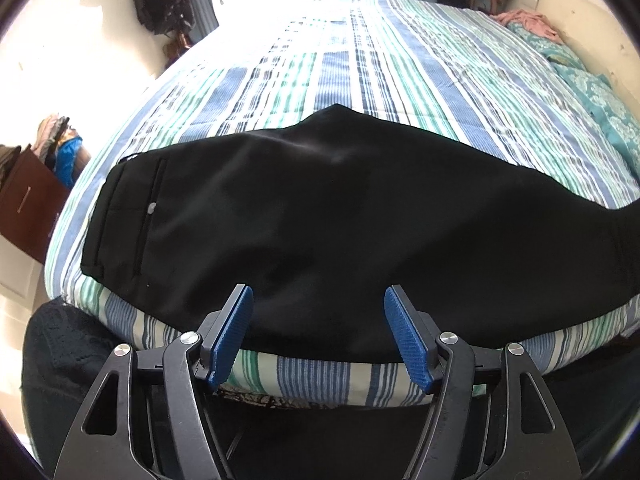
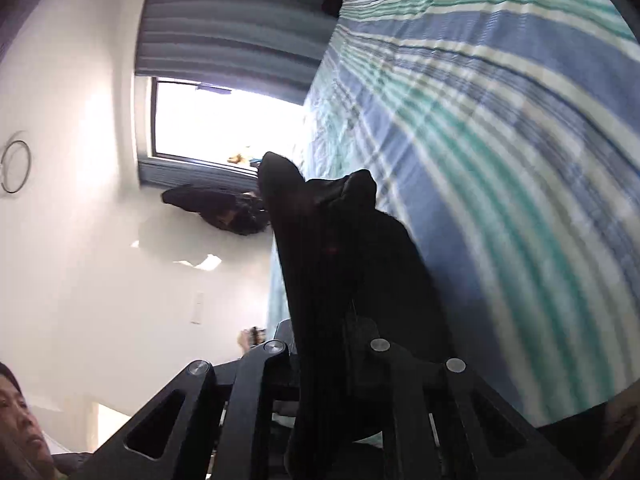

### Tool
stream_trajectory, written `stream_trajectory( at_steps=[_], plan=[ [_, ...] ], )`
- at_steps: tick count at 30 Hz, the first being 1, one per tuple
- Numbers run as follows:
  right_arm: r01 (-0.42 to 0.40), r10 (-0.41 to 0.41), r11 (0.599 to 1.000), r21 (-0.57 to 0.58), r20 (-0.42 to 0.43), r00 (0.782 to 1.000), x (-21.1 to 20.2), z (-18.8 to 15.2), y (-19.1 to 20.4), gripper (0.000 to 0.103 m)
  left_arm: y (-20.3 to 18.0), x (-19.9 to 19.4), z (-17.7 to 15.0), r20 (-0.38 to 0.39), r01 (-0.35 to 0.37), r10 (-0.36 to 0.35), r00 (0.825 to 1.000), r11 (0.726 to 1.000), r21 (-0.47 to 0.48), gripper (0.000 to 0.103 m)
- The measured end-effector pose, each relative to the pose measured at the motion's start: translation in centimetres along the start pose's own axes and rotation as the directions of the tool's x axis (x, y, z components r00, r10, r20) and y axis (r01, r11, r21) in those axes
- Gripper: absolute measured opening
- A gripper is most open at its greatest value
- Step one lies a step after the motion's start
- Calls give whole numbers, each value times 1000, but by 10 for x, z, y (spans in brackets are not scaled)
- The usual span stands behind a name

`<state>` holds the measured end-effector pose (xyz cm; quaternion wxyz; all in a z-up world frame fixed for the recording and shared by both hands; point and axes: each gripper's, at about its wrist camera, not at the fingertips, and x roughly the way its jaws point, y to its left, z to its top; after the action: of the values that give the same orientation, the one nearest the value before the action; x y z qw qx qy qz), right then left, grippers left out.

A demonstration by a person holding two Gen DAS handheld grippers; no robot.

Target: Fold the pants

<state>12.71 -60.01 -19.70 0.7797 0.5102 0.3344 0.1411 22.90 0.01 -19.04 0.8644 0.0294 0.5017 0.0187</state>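
The black pants (image 1: pixel 320 216) lie flat across the bed (image 1: pixel 400 60), along its near edge, on a bedspread striped in blue, green and white. In the left wrist view the waistband end, with a back pocket and a small pale button (image 1: pixel 151 209), points toward the bed's near left corner, while the legs run off toward the right edge of the view. The garment's near hem hangs slightly over the near edge of the mattress. The left gripper (image 1: pixel 319 330) hovers at that near edge with its jaws spread wide; the blue ribbed pads (image 1: pixel 232 334) flank a stretch of the black cloth without pinching it, and whether they touch the fabric cannot be told. In the right wrist view, which is rolled so the bed stands at the right and a bright window (image 2: pixel 224 124) at the left, the right gripper (image 2: pixel 328 344) has its jaws closed on a bunch of the black cloth (image 2: pixel 344 264), which rises from between the arms to a wrinkled peak; the fingertips themselves are hidden by the fabric. At the bed's far right corner lie a teal patterned pillow (image 1: pixel 600 96) and a pink garment (image 1: pixel 528 20). A person's face (image 2: pixel 20 424) shows at the lower left of the right wrist view.
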Motion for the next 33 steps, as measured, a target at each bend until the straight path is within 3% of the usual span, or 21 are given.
stream_trajectory(
  at_steps=[5, 10, 13, 14, 16, 17, 18, 19, 20, 23, 26, 28, 29, 33],
  plan=[
    [-127, 126, 992, -12, -65, 990, 87, -48, 62, 12, 24, 2, -9, 24, -2, 3, 1000, 999, -41, 71],
    [-83, 67, 993, -85, -177, 982, 205, -106, 106, 12, 57, 7, -21, 21, 14, -11, 1000, 993, -115, 71],
    [27, -75, 979, -203, -232, 970, 274, -150, 122, 12, 74, 10, -24, 16, 42, -40, 999, 983, -176, 71],
    [84, -155, 956, -280, -243, 958, 298, -168, 130, 12, 79, 11, -24, 16, 52, -50, 999, 980, -191, 71],
    [195, -322, 871, -450, -224, 920, 340, -203, 142, 18, 84, 12, -26, 15, 68, -66, 998, 976, -208, 71],
    [238, -391, 823, -516, -212, 896, 360, -221, 144, 29, 85, 12, -26, 16, 79, -77, 997, 974, -210, 71],
    [263, -442, 787, -558, -212, 871, 368, -237, 140, 48, 86, 12, -26, 19, 91, -89, 996, 973, -213, 71],
    [273, -475, 762, -587, -220, 852, 378, -247, 140, 58, 87, 11, -27, 24, 107, -104, 994, 970, -217, 71],
    [264, -477, 752, -604, -223, 850, 378, -256, 142, 69, 88, 10, -27, 31, 128, -124, 992, 966, -223, 71],
    [211, -421, 737, -642, -192, 887, 342, -262, 153, 74, 86, 4, -27, 50, 200, -194, 980, 952, -232, 71],
    [257, -400, 690, -677, -61, 914, 284, -257, 161, 91, 65, -3, -15, 69, 305, -298, 952, 936, -176, 69],
    [316, -405, 673, -669, 24, 914, 253, -243, 158, 92, 43, -7, -3, 77, 364, -358, 931, 926, -103, 69],
    [347, -416, 668, -658, 56, 907, 237, -238, 152, 92, 28, -7, 5, 78, 368, -363, 928, 928, -59, 69],
    [451, -456, 685, -572, 146, 878, 196, -216, 132, 92, -29, 37, 32, -82, 289, -285, 955, 956, 43, 71]
  ],
)
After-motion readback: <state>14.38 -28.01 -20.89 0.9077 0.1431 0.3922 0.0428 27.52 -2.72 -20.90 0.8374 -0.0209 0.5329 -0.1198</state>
